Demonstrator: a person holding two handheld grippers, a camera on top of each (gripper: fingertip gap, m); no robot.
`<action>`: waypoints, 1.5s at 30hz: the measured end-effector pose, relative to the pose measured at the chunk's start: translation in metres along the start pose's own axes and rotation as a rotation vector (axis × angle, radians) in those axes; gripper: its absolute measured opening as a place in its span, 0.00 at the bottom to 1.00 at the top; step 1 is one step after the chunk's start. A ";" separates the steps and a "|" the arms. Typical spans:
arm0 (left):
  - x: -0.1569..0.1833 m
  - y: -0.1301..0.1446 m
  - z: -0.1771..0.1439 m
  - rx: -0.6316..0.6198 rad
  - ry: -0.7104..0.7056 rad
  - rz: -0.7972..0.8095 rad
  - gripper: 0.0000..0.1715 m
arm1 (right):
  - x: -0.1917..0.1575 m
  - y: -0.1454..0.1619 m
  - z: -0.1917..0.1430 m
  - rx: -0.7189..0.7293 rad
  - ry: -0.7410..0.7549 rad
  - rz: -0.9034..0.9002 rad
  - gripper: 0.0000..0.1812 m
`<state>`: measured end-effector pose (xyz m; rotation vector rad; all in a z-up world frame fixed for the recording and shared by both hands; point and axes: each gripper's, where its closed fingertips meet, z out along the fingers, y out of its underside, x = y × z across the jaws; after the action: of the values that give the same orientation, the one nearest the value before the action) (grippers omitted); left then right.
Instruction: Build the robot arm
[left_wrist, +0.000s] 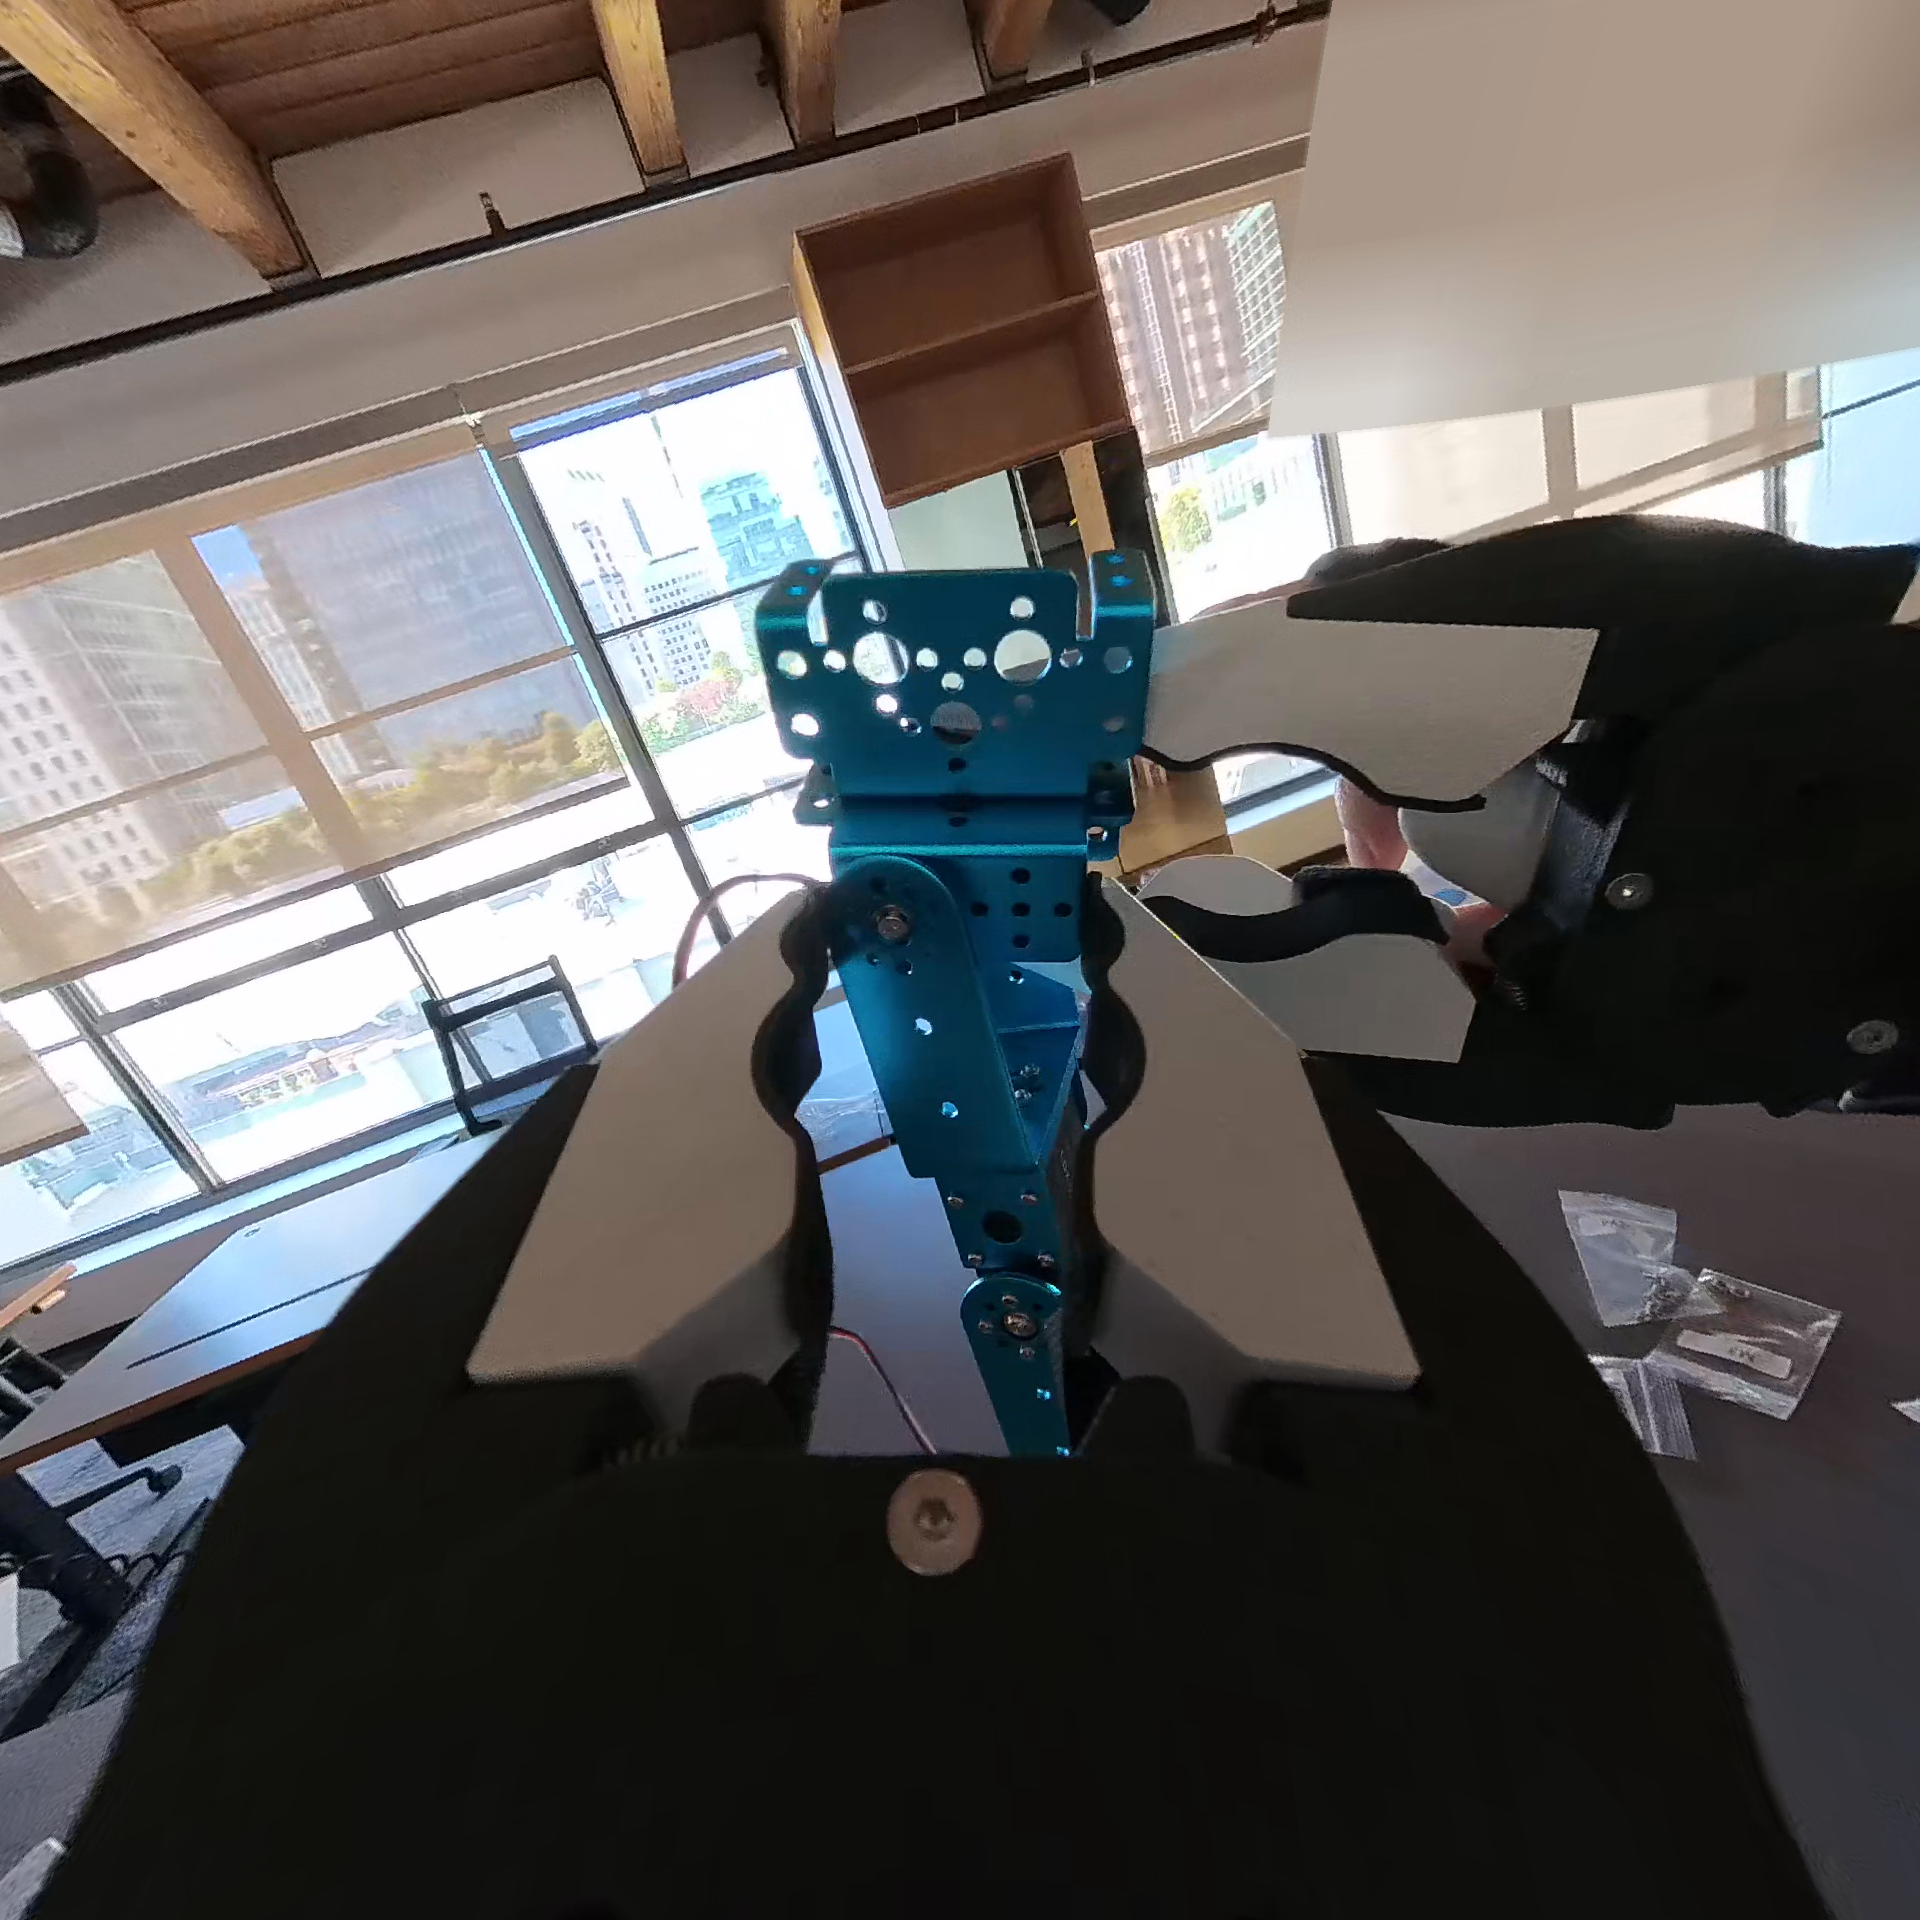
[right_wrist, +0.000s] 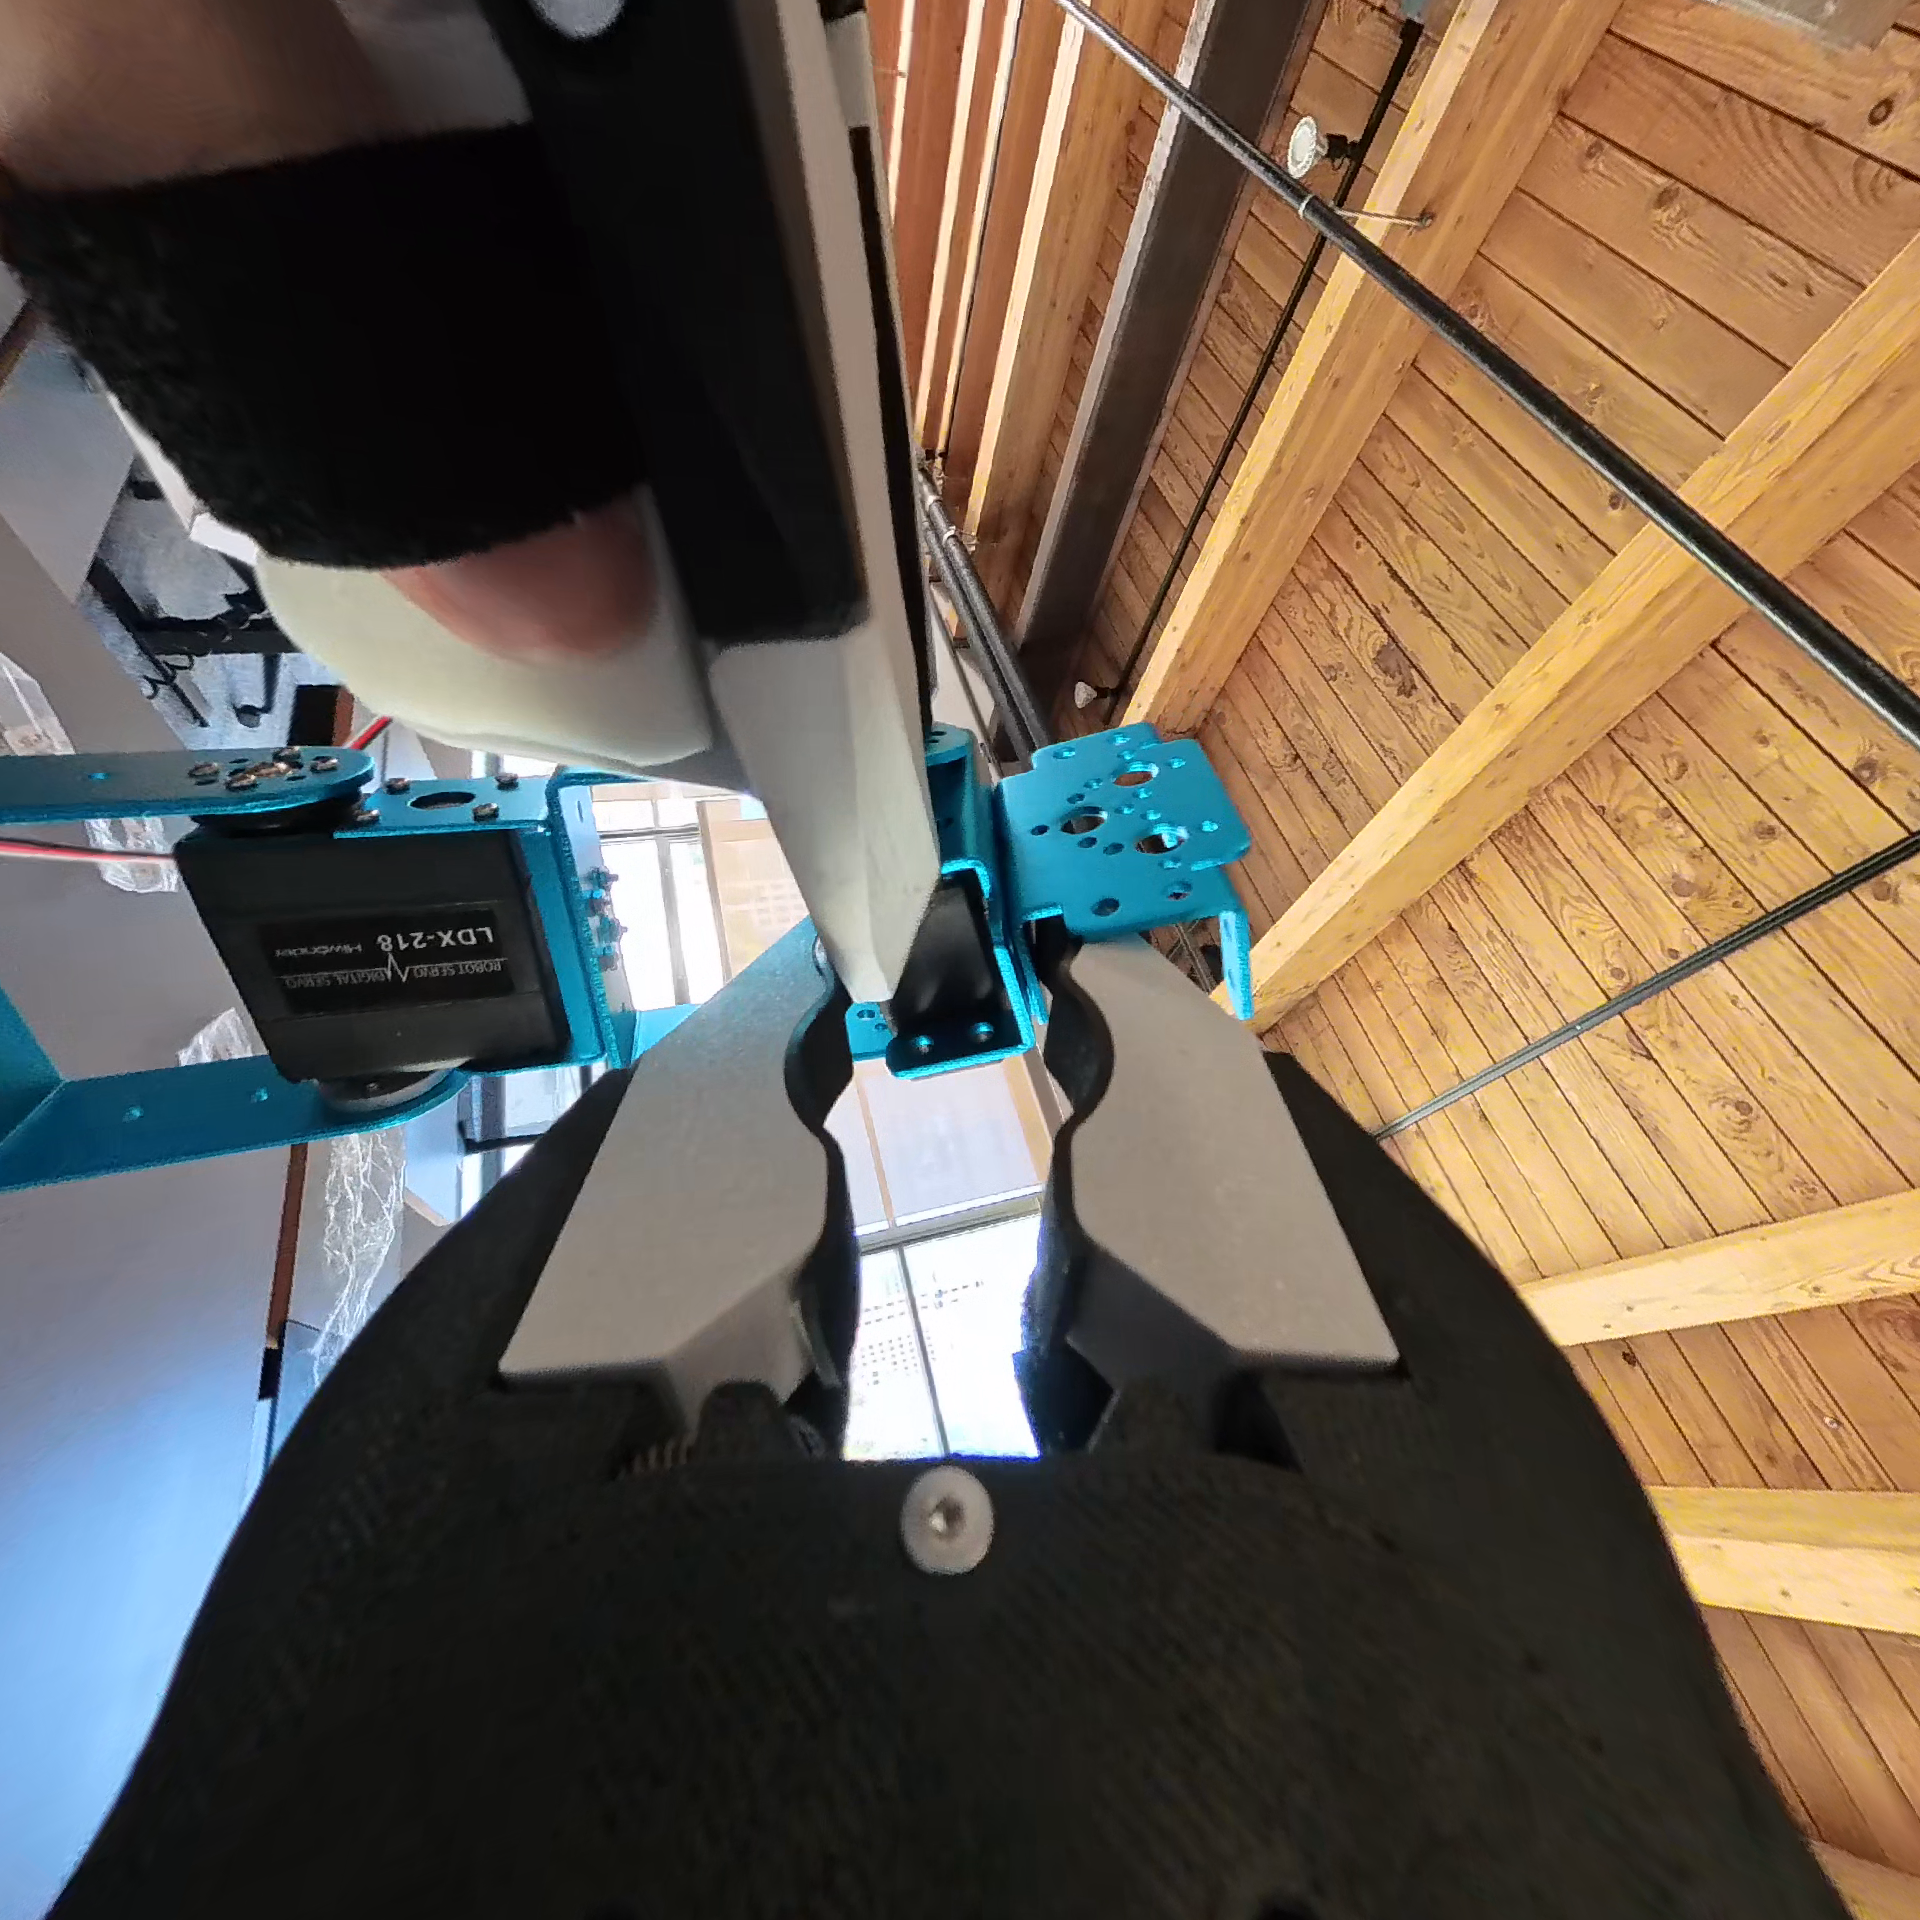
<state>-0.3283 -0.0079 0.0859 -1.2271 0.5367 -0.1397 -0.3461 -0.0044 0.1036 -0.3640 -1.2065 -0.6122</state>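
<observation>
A blue metal bracket assembly with black servos and a red wire is held in the air between both grippers. My left gripper is shut on its middle section, just below the perforated end plate. My right gripper comes in from the right, its white fingers at the plate's right edge. In the right wrist view my right gripper is shut on the small bracket end of the assembly, beside a labelled black servo. One left gripper finger points down onto the same end.
Small clear plastic bags of hardware lie on the dark table at the right. Large windows, a wooden shelf unit and a chair stand beyond. A hand with a black strap holds the left gripper.
</observation>
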 end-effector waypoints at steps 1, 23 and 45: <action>0.000 0.000 0.000 0.008 -0.003 0.000 0.27 | 0.000 0.000 0.000 0.001 0.001 0.002 0.18; -0.003 -0.006 0.005 0.071 -0.038 -0.003 0.29 | 0.000 -0.008 -0.010 0.075 0.043 0.085 0.23; -0.001 -0.008 0.004 0.098 0.053 -0.084 0.29 | 0.017 0.023 -0.005 0.552 -1.183 2.047 0.19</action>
<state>-0.3262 -0.0065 0.0946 -1.1531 0.5179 -0.2674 -0.3246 0.0073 0.1191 -1.2462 -1.2669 1.8853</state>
